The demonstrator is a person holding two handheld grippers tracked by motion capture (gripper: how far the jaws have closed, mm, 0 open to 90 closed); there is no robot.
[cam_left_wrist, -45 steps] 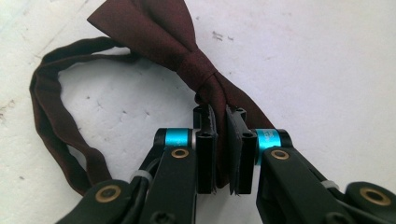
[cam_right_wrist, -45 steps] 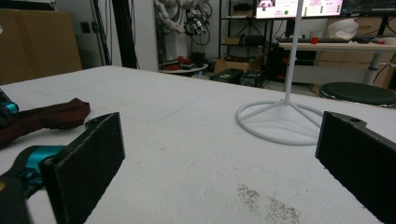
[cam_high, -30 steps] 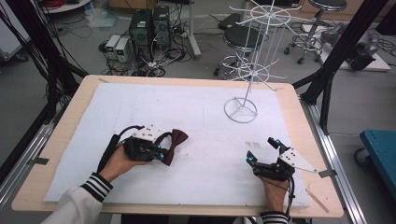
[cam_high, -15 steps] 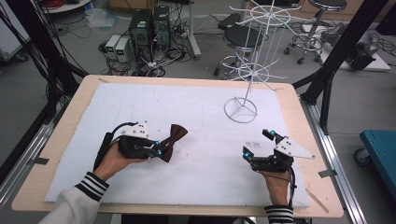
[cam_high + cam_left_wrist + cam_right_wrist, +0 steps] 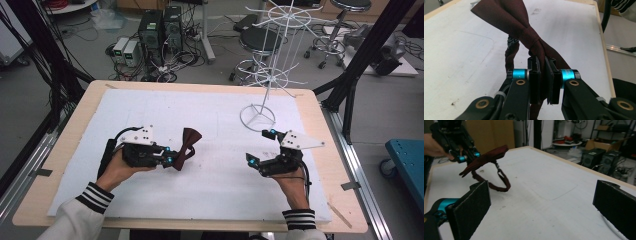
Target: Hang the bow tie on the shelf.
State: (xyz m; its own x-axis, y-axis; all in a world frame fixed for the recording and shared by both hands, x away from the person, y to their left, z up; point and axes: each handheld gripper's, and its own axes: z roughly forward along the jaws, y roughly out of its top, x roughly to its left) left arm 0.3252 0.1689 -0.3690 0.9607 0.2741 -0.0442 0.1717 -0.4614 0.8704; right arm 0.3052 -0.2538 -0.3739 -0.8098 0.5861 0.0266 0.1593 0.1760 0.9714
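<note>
A dark red bow tie (image 5: 186,146) hangs lifted above the white mat at the left of the high view. My left gripper (image 5: 169,160) is shut on one wing of it. In the left gripper view the bow tie (image 5: 524,30) stretches away from the pinching jaws, its strap looping below. My right gripper (image 5: 261,147) stands open over the mat at the right, with nothing between its fingers. The right gripper view looks across the mat at the bow tie (image 5: 486,157) and its strap, held by the left gripper (image 5: 467,157).
A white wire display stand (image 5: 260,107) rises from its ring base at the back right of the white mat (image 5: 210,115). The wooden table edge (image 5: 320,125) runs on the right. Stools and computers stand on the floor beyond.
My left gripper has lifted the bow tie and shifted it a little to the right. My right gripper has moved forward and left, and its jaws stay apart.
</note>
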